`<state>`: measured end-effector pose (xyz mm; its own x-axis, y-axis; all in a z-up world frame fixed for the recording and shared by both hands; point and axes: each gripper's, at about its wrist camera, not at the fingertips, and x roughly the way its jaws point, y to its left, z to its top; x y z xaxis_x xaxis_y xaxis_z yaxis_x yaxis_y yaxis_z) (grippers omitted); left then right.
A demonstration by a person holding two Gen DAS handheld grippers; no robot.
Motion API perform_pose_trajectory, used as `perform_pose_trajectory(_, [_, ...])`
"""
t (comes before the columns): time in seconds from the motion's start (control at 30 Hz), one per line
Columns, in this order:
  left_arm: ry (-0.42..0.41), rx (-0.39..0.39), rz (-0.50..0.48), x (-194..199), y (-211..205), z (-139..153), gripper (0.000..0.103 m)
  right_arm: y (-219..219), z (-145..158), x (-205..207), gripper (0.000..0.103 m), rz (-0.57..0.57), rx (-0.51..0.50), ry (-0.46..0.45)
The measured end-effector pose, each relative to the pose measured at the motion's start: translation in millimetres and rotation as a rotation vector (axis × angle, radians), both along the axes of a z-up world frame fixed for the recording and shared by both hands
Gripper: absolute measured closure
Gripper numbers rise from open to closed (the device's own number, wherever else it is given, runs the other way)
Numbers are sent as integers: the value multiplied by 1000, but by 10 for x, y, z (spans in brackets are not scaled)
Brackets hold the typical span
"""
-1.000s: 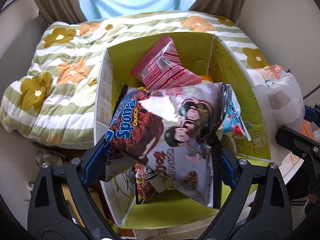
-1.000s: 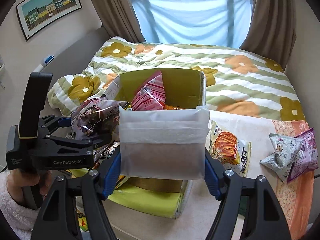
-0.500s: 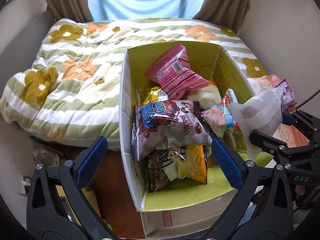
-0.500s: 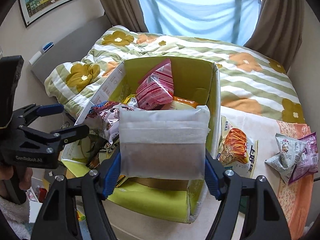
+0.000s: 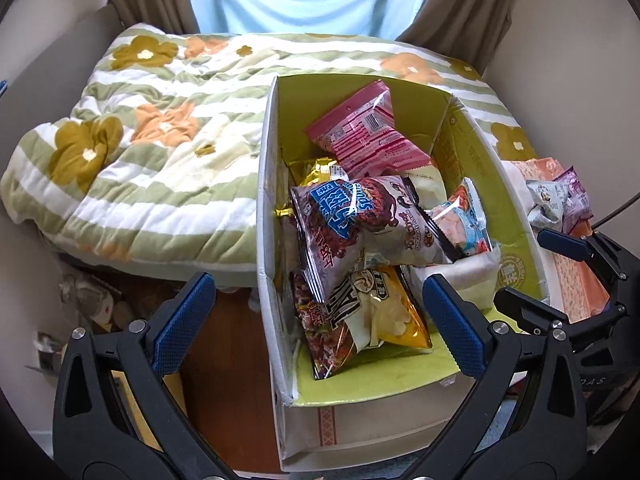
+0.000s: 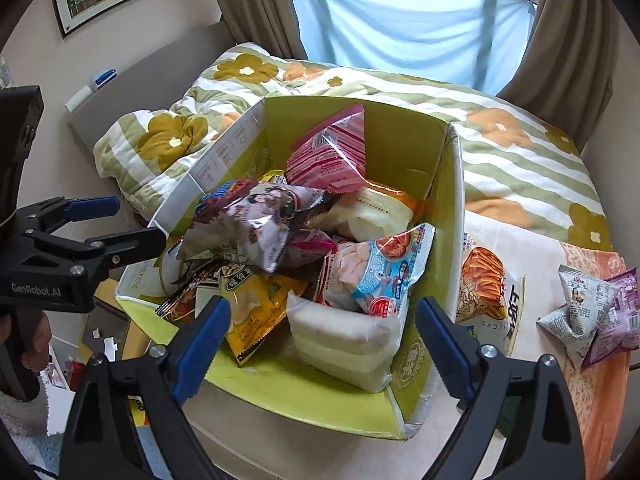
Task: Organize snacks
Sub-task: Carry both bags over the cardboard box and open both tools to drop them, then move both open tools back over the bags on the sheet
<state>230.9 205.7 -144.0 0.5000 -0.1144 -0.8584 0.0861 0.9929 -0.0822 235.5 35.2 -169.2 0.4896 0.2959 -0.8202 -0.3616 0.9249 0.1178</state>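
Now box [image 6: 454, 216] brimful, both grippers [image 6: 320, 332] spread.

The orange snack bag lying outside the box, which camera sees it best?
The right wrist view. There the orange snack bag lies flat on the bed just right of the green box, with its whole front showing. In the left wrist view the box wall hides it completely.

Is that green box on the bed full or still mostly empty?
Nearly full. The green box holds piled packets up to its rim, with the pink bag poking above it.
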Motion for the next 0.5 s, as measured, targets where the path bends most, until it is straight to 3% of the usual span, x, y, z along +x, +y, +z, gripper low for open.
perform_pose_trajectory(0.27, [-16,-4,-27,-108,-95,51,1,-61,107,-190,11,-24,-7,-22])
perform_pose_trajectory(0.5, [-41,-35,-93,-214,-289,123,1,-273,268,-412,11,-112,-18,-78])
